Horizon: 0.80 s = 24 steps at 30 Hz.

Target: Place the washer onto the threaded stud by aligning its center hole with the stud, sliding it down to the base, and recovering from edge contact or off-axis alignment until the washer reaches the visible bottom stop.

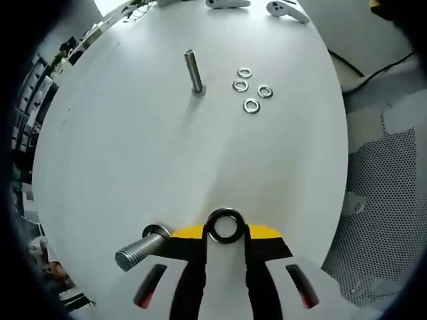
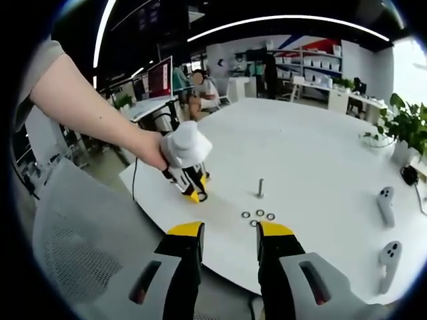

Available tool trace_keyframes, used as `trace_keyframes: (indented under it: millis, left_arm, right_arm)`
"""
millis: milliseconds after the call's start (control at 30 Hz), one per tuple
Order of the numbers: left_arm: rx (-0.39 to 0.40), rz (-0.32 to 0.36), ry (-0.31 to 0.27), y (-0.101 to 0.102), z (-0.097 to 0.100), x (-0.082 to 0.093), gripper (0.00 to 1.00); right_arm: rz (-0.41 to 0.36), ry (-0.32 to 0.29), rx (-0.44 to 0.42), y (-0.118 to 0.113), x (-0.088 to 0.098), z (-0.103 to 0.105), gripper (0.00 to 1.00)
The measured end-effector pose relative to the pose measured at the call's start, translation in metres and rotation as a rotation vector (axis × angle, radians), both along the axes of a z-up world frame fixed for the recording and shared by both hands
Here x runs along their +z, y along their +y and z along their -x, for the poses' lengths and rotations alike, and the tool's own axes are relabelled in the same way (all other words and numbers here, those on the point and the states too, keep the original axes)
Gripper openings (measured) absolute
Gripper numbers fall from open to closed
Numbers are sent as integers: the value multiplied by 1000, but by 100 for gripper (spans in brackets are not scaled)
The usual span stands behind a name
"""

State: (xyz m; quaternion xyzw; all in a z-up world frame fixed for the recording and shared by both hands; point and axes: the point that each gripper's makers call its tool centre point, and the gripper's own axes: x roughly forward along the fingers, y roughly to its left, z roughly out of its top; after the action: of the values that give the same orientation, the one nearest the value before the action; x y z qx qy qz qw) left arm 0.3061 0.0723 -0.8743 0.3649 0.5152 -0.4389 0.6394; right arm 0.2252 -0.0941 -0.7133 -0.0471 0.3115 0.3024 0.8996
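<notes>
Left tool, nearest the lens in the left gripper view: yellow-tipped black jaws closed on a steel washer, a smooth, shiny flat ring gripped by its lower rim, hole facing the camera, so its axis points along the view rather than along any stud. Just left of the jaws a short threaded bolt shows, dull grey metal with visible thread ridges, its long axis slanting toward lower left in the picture; whether it lies or stands on the tabletop I cannot tell.

Tabletop: smooth, matte white, rounded edge. Farther out stands the threaded stud, a slim grey metal rod, upright, long axis vertical, base on the tabletop. The held washer is well apart from it. Beside the stud, to its right in this view, four loose washers lie flat in a small cluster, bright metal rings.

Right gripper view: right tool has its jaws parted with a clear gap, nothing between them, poised above the near tabletop edge. Beyond, the left tool is seen in a person's hand, white body, yellow-black jaws pointing down toward the tabletop. The stud stands upright near centre, the loose washers just in front of it. Two white handheld controllers lie at the right. Grey mesh chair back at lower left.
</notes>
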Motion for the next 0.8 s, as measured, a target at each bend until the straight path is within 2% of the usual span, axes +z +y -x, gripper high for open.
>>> trace_keyframes:
  millis: [100, 233, 400, 700, 800]
  left_arm:
    - [5, 1, 0, 0, 0, 0, 19]
    - [-24, 2, -29, 1, -1, 1, 19]
    - [-9, 10, -34, 4, -4, 3, 19]
    - [27, 69, -64, 4, -13, 22, 19]
    - [60, 115, -85, 2, -22, 34, 19]
  right_arm:
    - [1, -2, 1, 0, 0, 0, 33]
    - [0, -3, -2, 0, 0, 0, 33]
    - [-1, -2, -3, 0, 0, 0, 33]
    - [-2, -1, -3, 0, 1, -1, 33]
    - [-5, -2, -4, 0, 1, -1, 33]
